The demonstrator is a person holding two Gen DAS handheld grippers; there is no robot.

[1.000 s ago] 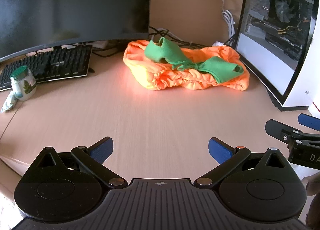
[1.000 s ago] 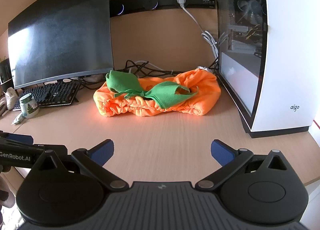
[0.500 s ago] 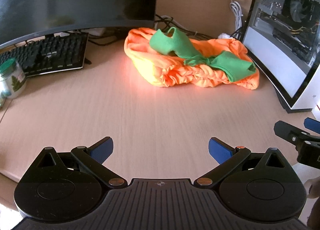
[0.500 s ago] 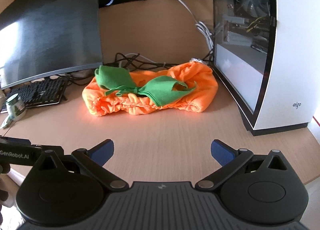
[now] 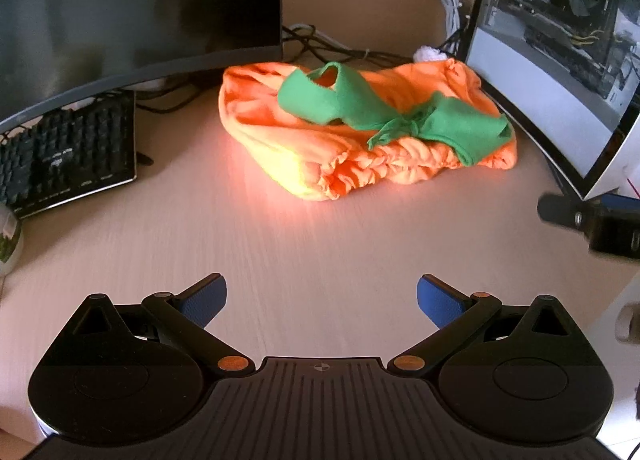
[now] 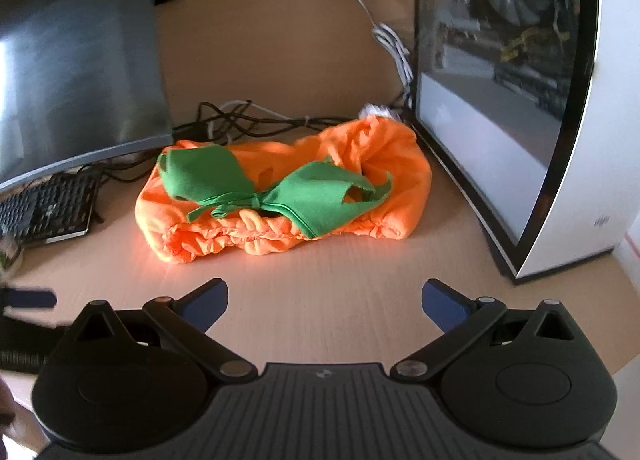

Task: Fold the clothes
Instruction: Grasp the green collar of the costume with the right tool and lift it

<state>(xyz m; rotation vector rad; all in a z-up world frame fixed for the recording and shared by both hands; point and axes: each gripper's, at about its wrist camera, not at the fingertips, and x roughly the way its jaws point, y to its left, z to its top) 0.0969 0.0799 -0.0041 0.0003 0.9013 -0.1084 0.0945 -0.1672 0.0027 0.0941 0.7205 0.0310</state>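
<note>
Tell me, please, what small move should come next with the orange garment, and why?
Probably bring both tongs forward to the garment's near gathered edge. The left tongs and right tongs are open, hold nothing, and hang over bare desk short of the cloth, which lies bunched with its green tie on top, so nothing can be folded yet.

The left gripper (image 5: pixel 321 302) is matte black plastic with a ribbed centre plate bearing a small round crosshair mark. Two rounded discs flank it, each topped by a triangular cut-out. Angled black linkage arms carry copper-coloured pivot screws and end in blue textured pads (image 5: pixel 204 300). The right gripper (image 6: pixel 324 300) matches, with silver screws.
</note>
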